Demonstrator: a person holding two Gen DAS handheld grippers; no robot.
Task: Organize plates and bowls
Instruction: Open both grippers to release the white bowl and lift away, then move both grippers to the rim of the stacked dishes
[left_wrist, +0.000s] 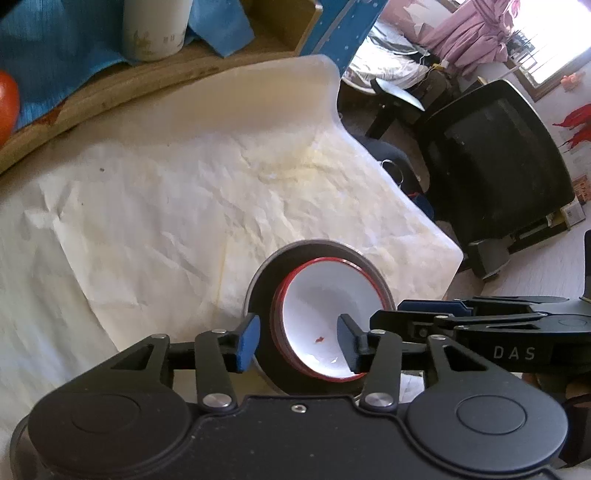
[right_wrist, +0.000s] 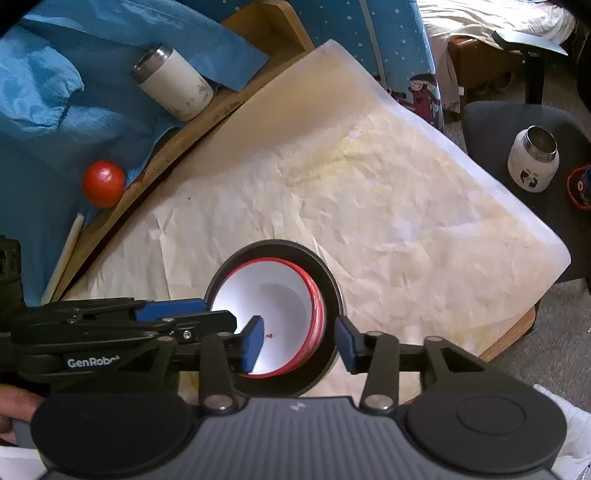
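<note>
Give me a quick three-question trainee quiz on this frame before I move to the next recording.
1. True or false: the stack of white red-rimmed bowls sits inside the round black bowl.
2. What lies under the black bowl? A green towel; B crinkled white paper; C metal tray.
3. Are the left tongs and right tongs open or shut?
Key: 1 true; 2 B; 3 both open, each straddling the bowls' rims.

Crumpled white paper covers the wooden tabletop. At ten o'clock a red ball rests against blue cloth, and a white tumbler lies tilted at eleven. At three o'clock a white jar stands on a dark stool. A black chair stands beyond the paper's edge.
</note>
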